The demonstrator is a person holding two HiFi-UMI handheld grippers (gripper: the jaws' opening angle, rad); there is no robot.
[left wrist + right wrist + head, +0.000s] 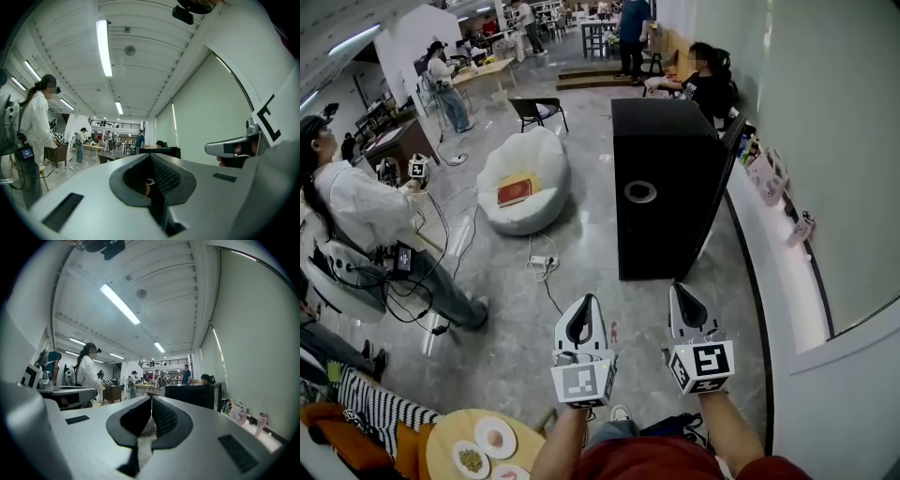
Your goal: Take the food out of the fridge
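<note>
Above grey floor (581,246), left claw (585,302) and right claw (679,291) both closed, empty; black cabinet (666,187), perhaps the fridge, ahead.

The fridge (666,187) is a black box bearing a grey ring; it stands upright, right of centre. It is just beside the white ledge (773,258).

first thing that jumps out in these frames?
A black fridge stands on the grey floor straight ahead. In the foreground the left tool and right tool point at it, both shut and empty. Left of the fridge lies a white beanbag with a flat red item on it, and at bottom left a small round table carries plates of food.
</note>
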